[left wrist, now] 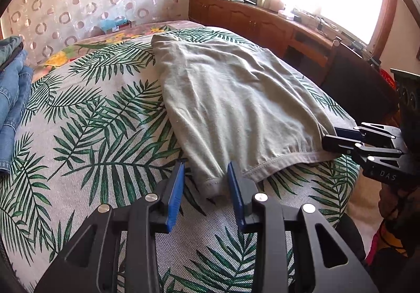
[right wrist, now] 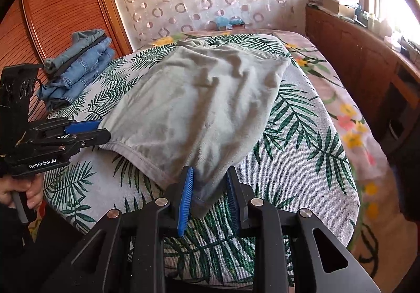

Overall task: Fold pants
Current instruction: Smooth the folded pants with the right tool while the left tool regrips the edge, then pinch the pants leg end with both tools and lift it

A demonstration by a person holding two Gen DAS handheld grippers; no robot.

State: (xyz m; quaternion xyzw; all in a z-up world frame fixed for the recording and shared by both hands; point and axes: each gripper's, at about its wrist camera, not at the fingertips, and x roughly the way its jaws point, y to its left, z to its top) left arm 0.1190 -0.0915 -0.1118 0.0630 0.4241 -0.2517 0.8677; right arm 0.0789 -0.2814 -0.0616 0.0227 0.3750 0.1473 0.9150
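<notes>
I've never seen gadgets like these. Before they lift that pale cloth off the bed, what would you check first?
1. Left gripper has a corner of the pale pants between its fingers: ok.
2. Right gripper has the other near corner: ok.
3. Both pinch firmly: cannot tell.
4. Pants lie flat on the palm-leaf cover: not ok, wrinkled.
5. Jeans pile lies apart from the pants: ok.
</notes>
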